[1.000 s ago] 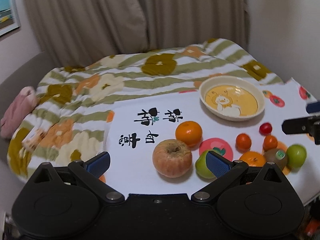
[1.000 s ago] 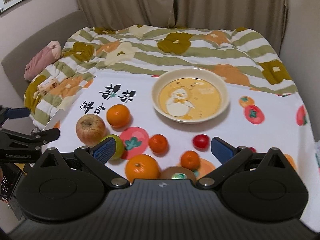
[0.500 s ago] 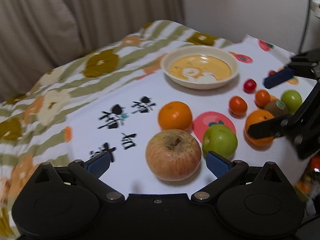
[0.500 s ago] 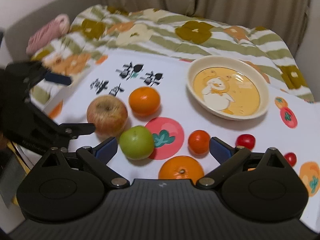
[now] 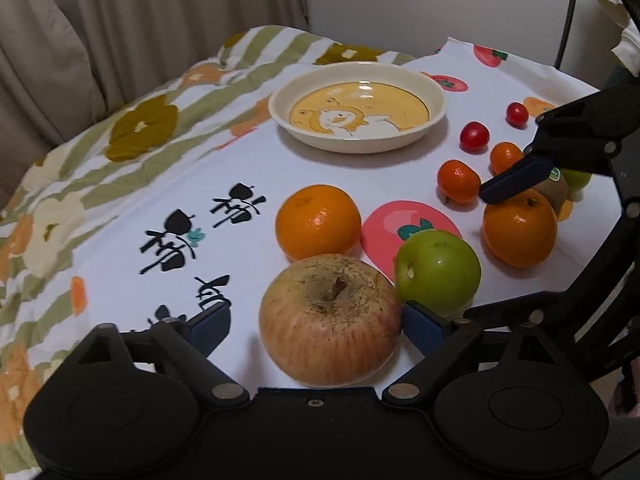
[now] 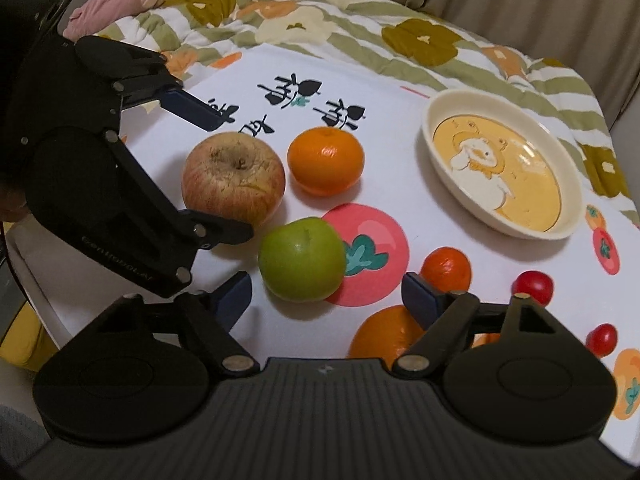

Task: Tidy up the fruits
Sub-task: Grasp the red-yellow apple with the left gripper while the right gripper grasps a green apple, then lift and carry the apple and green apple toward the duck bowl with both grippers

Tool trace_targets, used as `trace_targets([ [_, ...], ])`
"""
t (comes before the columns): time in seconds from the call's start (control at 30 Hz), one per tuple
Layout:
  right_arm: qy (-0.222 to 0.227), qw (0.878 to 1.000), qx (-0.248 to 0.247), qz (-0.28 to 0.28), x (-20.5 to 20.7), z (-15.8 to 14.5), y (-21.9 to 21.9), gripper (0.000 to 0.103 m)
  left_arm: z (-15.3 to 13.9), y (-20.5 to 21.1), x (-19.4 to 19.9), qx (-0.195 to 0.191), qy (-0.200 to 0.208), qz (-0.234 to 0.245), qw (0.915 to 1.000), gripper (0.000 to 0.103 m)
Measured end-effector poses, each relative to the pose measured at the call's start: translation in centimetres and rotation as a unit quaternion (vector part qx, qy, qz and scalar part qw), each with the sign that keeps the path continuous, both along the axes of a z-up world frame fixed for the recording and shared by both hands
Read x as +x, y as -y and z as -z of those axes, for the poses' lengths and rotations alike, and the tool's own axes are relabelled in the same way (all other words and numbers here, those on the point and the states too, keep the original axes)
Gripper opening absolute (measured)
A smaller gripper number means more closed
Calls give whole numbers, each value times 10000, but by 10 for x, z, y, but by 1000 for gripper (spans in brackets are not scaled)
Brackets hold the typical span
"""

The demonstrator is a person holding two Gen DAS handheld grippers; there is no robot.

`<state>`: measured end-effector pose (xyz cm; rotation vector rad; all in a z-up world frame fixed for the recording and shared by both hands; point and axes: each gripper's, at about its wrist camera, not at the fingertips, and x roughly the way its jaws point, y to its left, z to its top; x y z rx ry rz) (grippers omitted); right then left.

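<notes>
A reddish apple (image 5: 330, 320) (image 6: 233, 178) lies between the open fingers of my left gripper (image 5: 318, 324), which is not closed on it. A green apple (image 5: 438, 270) (image 6: 302, 258) sits just ahead of my open right gripper (image 6: 326, 294). An orange (image 5: 318, 222) (image 6: 326, 160) lies behind them, and another orange (image 5: 520, 232) (image 6: 386, 334) is partly under my right finger. Small tangerines (image 5: 458, 182) (image 6: 446, 268), cherry tomatoes (image 5: 474, 136) (image 6: 534, 286) and a kiwi (image 5: 554, 188) lie to the right. A cream bowl (image 5: 434, 94) (image 6: 434, 128) with a duck picture stands empty behind.
The fruit lies on a white printed cloth (image 5: 240, 184) over a flowered, striped quilt (image 5: 140, 128) (image 6: 360, 24). A pink bundle (image 6: 116, 0) lies at the far left. Curtains and a wall stand behind. The cloth's edge drops off at the right.
Both grippers have moved in closer and lower to the fruit. The left now has the reddish apple between its fingers; the right has come up to the green apple.
</notes>
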<state>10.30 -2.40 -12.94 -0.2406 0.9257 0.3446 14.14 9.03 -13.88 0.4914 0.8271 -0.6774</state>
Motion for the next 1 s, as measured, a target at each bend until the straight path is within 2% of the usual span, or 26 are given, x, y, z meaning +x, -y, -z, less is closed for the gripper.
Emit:
trace_targets([
  [0.2, -95, 10000, -11, -17, 5, 6, -6, 89, 5, 1, 6, -37, -155, 131, 9998, 87],
  [0.3, -128, 9999, -2, -112, 6, 7, -9, 85, 7, 1, 8, -123, -276, 204, 9993, 80],
  [0.53, -120, 9997, -96, -181, 10, 9, -14, 78, 6, -5, 8, -243, -335, 167, 9990, 80],
  [0.8, -34, 9998, -88, -166, 13, 14, -18, 74, 4, -20, 4, -133, -310, -179, 9993, 80],
  [0.87, -27, 9999, -79, -148, 15, 16, -19, 69, 4, -25, 2, -126, -306, -269, 9991, 80],
  [1.0, 70, 9997, -143, -180, 11, 15, -22, 69, 3, -31, -2, -110, -239, -426, 9987, 80],
])
